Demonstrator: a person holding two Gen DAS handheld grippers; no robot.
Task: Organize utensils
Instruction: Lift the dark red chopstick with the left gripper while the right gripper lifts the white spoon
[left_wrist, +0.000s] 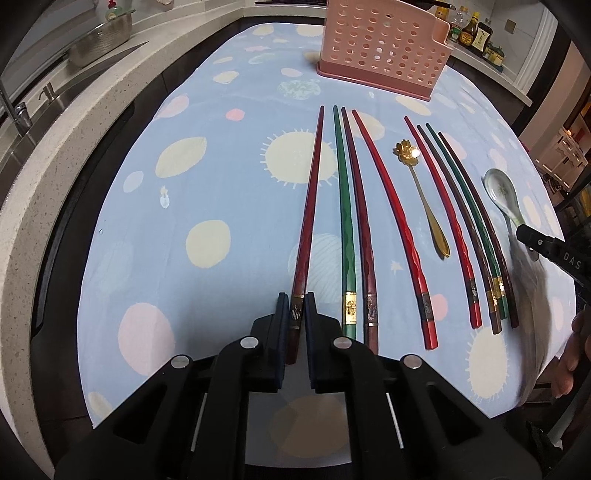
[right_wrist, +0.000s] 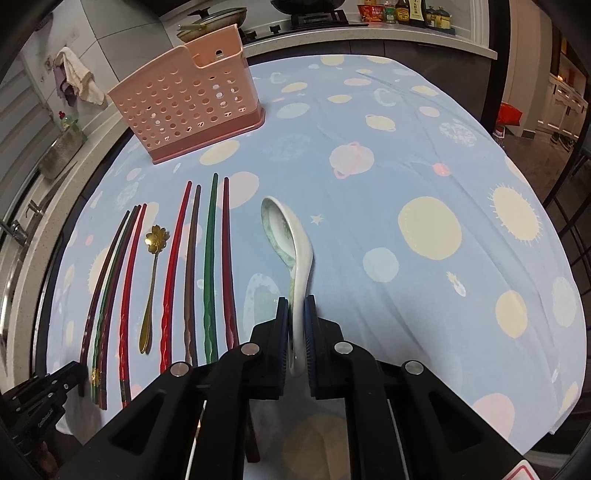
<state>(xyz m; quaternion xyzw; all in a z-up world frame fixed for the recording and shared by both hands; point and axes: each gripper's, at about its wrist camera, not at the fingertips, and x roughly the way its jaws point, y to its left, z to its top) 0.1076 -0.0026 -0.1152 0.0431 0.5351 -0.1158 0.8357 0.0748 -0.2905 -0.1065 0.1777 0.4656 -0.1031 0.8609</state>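
My left gripper (left_wrist: 295, 301) is shut on the banded end of a dark red chopstick (left_wrist: 313, 192), the leftmost of a row lying on the blue patterned cloth (left_wrist: 221, 184). My right gripper (right_wrist: 296, 314) is shut on the handle of a white ceramic spoon (right_wrist: 291, 236), which is turned on its edge with its bowl pointing away. In the left wrist view that spoon (left_wrist: 500, 194) lies at the far right, with the right gripper (left_wrist: 526, 232) on its handle. The pink perforated utensil holder (right_wrist: 192, 107) stands upright at the back of the cloth.
Several more chopsticks, green (left_wrist: 341, 192), red (left_wrist: 388, 206) and brown, lie side by side in two groups. Between the groups lies a gold flower spoon (left_wrist: 421, 192). A stone counter with a sink (left_wrist: 33, 122) runs along the left. Bottles (left_wrist: 476, 35) stand behind the holder.
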